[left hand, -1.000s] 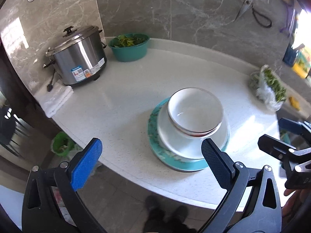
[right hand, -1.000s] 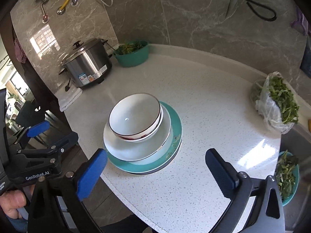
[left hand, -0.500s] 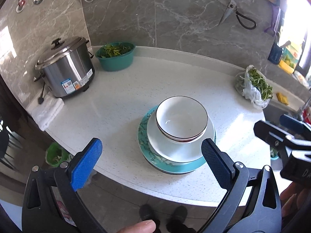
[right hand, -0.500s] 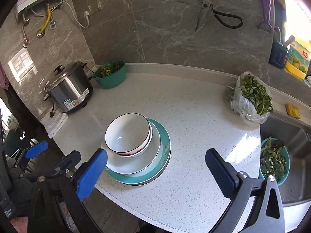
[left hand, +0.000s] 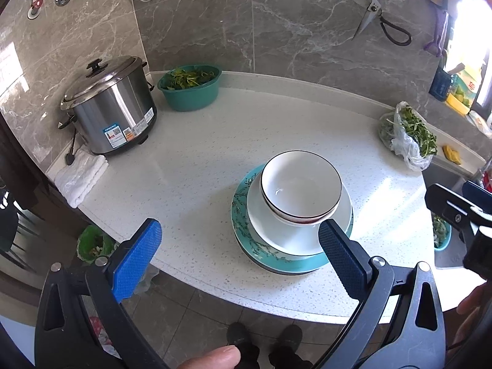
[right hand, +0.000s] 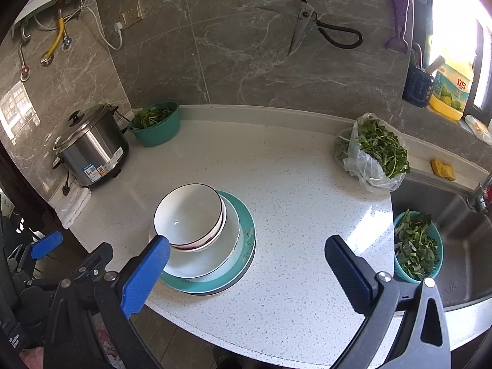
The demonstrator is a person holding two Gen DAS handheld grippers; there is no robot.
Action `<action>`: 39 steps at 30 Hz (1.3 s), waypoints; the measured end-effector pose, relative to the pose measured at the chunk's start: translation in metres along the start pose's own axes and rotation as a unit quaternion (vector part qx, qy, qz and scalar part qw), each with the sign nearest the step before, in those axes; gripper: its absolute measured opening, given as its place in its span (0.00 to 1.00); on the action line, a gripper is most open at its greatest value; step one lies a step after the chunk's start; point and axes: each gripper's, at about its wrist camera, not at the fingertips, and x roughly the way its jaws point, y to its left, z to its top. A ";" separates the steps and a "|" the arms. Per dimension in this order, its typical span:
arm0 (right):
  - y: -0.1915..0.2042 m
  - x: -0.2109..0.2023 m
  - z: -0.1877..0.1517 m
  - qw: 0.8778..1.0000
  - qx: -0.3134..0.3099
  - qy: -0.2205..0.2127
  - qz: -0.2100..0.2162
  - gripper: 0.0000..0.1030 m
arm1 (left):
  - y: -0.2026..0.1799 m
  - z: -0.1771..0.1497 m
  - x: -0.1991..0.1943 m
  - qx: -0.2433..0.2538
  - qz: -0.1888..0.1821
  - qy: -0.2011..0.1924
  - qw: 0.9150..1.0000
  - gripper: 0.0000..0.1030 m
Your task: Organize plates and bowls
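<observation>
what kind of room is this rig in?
Most likely a home kitchen. A steel rice cooker and a basin of leafy greens stand on the stone countertop, kitchen scissors hang on the tiled wall, and a sink sits at the right.

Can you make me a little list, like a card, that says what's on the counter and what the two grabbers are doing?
stack: bowls nested on white plate, on teal plate
counter: white speckled
left gripper: jaws open, empty
right gripper: jaws open, empty
cooker: far left, lid on
teal basin: holds greens, by the wall
bag of greens: near the sink
</observation>
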 end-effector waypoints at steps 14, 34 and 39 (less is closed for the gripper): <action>0.004 -0.002 -0.004 1.000 -0.005 0.004 -0.001 1.00 | -0.004 -0.005 -0.007 -0.007 -0.008 0.000 1.000 1.00; 0.001 -0.001 -0.004 1.000 -0.009 0.007 -0.001 1.00 | -0.009 -0.004 -0.006 -0.009 -0.013 0.004 1.000 1.00; 0.001 0.000 -0.004 1.000 -0.009 0.007 -0.001 1.00 | -0.009 -0.004 -0.006 -0.009 -0.013 0.005 1.000 1.00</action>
